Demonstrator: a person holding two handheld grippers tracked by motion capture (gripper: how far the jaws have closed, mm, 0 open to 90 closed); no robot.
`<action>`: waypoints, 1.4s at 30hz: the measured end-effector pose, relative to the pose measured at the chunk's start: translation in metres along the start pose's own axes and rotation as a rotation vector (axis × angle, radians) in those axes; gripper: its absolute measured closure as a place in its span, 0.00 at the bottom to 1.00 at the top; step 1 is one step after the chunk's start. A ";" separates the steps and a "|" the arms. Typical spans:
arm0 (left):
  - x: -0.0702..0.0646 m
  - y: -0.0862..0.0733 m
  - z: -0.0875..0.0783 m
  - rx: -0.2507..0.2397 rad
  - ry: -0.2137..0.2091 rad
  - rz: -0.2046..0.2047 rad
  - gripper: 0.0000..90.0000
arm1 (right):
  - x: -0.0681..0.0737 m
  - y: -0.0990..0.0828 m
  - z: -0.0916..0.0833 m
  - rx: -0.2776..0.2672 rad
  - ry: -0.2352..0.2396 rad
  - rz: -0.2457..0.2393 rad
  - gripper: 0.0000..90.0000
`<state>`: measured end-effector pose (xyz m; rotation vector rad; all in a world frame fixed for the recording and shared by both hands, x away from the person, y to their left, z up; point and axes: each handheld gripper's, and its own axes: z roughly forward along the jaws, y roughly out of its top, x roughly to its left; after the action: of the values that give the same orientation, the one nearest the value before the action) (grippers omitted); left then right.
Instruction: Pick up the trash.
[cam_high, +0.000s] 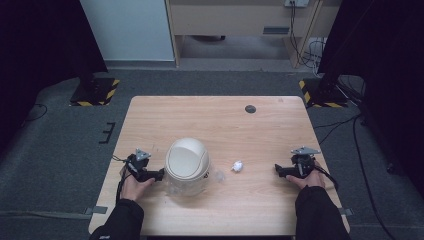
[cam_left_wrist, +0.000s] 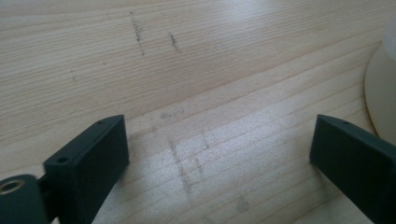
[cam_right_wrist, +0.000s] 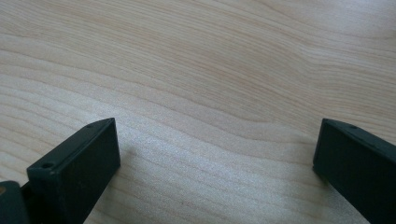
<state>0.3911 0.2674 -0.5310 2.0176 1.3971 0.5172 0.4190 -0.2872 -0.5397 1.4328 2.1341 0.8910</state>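
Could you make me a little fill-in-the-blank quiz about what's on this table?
1. The crumpled white paper ball lies between the domed bin and the ____ gripper.
2. The left gripper sits close beside the ____.
3. Both grippers' jaws stand ____, with only bare wood between them.
4. The table top is made of ____.

Missing words: right; bin; open; wood

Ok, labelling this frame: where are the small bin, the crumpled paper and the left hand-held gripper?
small bin (cam_high: 187, 159), high view, domed lid.
crumpled paper (cam_high: 238, 165), high view, middle of wad.
left hand-held gripper (cam_high: 161, 174), high view, jaw tips.
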 end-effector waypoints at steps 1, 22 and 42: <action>0.000 0.000 0.000 0.000 0.000 0.000 0.10 | 0.000 0.000 0.000 0.000 0.000 0.000 0.01; 0.009 0.014 -0.043 -0.190 0.002 -0.196 0.18 | 0.000 0.000 0.000 0.001 0.006 -0.006 0.01; -0.009 0.039 -0.093 -0.510 -0.116 -0.140 0.19 | 0.001 0.000 0.000 0.001 0.008 -0.008 0.01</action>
<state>0.3556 0.2742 -0.4362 1.5063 1.1792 0.6115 0.4186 -0.2868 -0.5395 1.4229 2.1450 0.8947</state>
